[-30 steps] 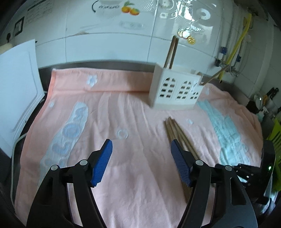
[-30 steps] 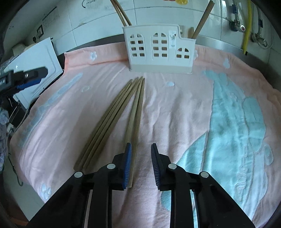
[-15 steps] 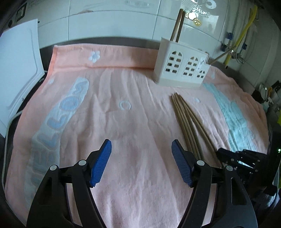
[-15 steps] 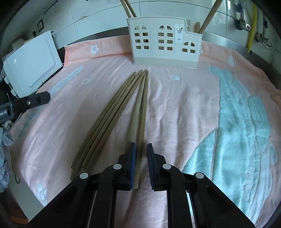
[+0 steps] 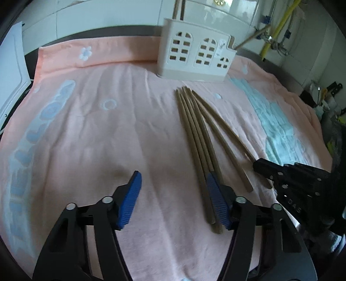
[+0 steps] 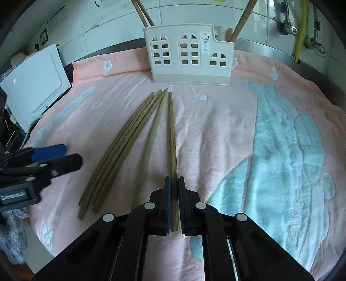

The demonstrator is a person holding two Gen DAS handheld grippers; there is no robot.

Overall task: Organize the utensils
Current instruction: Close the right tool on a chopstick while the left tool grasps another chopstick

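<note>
Right gripper clenched on one long brown wooden chopstick by its thick end, mid pink towel. Light, stiff, smooth (likely to pivot). Left gripper closing, nothing gripped.

Soft daylight fills both my views, brightest at the top of the frame, where the glossy wall tiles throw white glare. My fisheye bends every edge and blackens the corners. The pink towel looks slightly hazy; shadows under my tools are faint.
</note>
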